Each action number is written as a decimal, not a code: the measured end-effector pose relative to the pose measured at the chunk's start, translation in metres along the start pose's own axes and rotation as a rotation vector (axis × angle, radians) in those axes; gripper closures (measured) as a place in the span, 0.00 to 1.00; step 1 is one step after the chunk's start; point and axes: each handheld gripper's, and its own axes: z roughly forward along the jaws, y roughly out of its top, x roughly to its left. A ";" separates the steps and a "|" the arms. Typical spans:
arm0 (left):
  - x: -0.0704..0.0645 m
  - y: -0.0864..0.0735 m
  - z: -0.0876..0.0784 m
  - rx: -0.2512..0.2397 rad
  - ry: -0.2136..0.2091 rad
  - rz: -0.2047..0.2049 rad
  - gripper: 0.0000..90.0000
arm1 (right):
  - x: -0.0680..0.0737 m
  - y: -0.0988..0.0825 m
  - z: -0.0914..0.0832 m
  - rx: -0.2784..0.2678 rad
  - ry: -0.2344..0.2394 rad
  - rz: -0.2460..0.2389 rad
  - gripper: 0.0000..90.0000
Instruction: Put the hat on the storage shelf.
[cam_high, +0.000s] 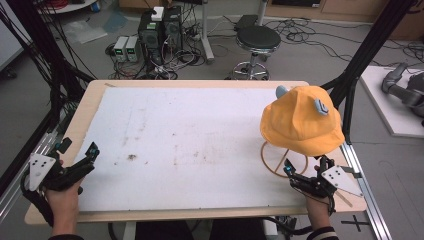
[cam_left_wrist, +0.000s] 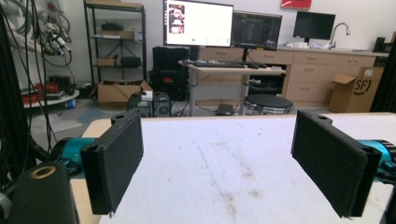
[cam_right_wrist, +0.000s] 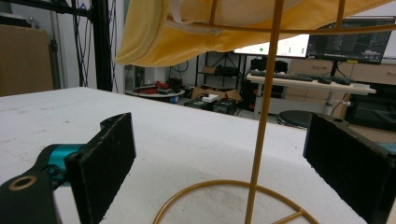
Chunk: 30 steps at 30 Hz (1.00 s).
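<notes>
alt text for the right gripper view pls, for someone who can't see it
Seen from low on the white table, the right tool has its two black jaws wide open on either side of a thin gold wire stand. A yellow hat hangs on the stand above, and a lab with desks and monitors lies behind.

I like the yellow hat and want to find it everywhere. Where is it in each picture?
High view: the yellow hat sits on a gold wire stand at the table's right side.
Left gripper view: not in it.
Right gripper view: the hat hangs along the top, above the stand's thin pole.
Shared landmark: the white table top.
</notes>
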 end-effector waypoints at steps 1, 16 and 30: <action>0.000 0.000 0.000 0.000 0.000 0.000 0.19 | 0.000 0.000 0.000 0.000 0.000 0.000 0.10; 0.000 -0.008 0.006 0.008 0.001 -0.006 0.20 | -0.005 -0.002 -0.005 0.000 -0.015 0.009 0.10; -0.004 -0.007 0.004 -0.008 -0.009 -0.009 0.19 | -0.005 -0.001 -0.006 0.000 -0.019 0.016 0.10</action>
